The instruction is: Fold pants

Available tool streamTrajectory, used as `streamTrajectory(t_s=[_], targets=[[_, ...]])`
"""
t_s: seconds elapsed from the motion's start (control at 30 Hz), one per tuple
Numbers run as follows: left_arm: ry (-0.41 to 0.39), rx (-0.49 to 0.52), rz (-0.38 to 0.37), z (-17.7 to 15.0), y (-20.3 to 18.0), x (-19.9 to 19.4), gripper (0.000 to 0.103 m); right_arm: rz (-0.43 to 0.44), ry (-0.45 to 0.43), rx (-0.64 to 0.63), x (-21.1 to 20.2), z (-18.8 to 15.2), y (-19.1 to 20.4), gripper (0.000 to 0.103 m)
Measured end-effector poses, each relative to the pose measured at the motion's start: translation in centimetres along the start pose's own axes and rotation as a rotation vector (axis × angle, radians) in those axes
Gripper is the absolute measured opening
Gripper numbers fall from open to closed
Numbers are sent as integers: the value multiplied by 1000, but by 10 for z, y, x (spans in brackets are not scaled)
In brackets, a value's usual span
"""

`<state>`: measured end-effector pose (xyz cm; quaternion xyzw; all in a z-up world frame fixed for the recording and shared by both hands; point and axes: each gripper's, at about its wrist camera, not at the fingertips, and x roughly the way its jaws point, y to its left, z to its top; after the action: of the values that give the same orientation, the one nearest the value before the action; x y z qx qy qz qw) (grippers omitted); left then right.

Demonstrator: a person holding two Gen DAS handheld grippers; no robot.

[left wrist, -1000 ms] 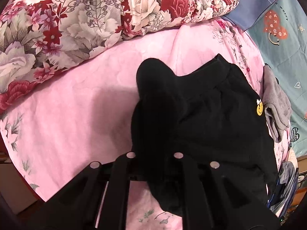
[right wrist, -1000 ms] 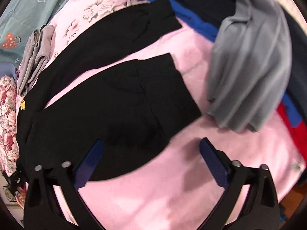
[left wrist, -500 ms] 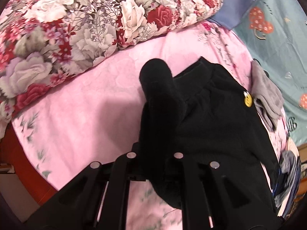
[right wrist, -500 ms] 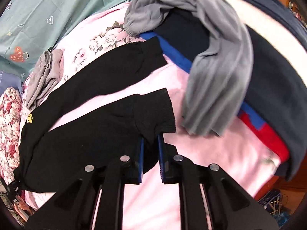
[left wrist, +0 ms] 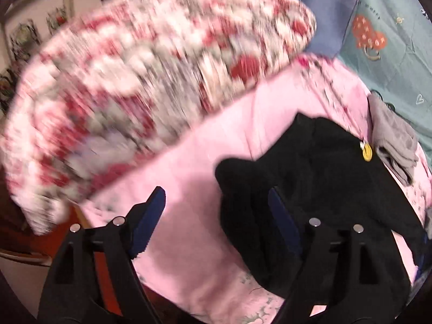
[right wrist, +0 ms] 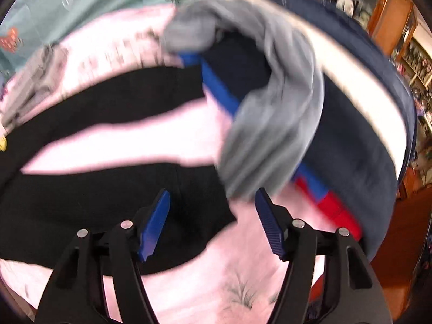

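Black pants [left wrist: 324,178] lie on the pink bed sheet [left wrist: 194,167], waist end toward my left gripper, with a yellow smiley badge [left wrist: 366,152] near the far side. My left gripper [left wrist: 216,210] is open and empty; its right finger overlaps the bunched waist edge. In the right wrist view the two pant legs [right wrist: 108,194] lie spread apart on the sheet. My right gripper [right wrist: 212,213] is open and empty, just above the near leg's cuff [right wrist: 205,197].
A floral quilt [left wrist: 135,86] is piled at the back left. A grey folded garment [left wrist: 394,145] lies past the pants. A grey garment [right wrist: 270,108] lies over a pile of navy, blue and red clothes [right wrist: 351,140] right of the cuffs. The bed edge is near both grippers.
Both grippers were shut on the pants half a second ago and have opened, letting go. The left gripper has pulled back left; both views are blurred by motion.
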<state>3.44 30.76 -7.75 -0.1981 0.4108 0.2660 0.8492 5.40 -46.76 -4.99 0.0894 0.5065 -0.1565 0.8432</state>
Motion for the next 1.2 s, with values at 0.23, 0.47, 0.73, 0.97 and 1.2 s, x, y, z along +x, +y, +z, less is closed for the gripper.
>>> streamTrajectory(t_s=[0.23, 0.47, 0.73, 0.97, 1.2], targets=[[134, 120, -245, 36, -74, 16, 80, 184, 191, 59, 98, 93, 24, 75], [338, 328, -218, 40, -163, 105, 65, 179, 299, 98, 157, 95, 40, 63], [371, 359, -98, 34, -183, 142, 21, 182, 147, 169, 111, 106, 18, 3], [366, 409, -93, 34, -183, 139, 24, 77, 261, 93, 134, 85, 32, 5], [233, 487, -92, 71, -169, 75, 81, -51, 138, -41, 85, 82, 60, 45]])
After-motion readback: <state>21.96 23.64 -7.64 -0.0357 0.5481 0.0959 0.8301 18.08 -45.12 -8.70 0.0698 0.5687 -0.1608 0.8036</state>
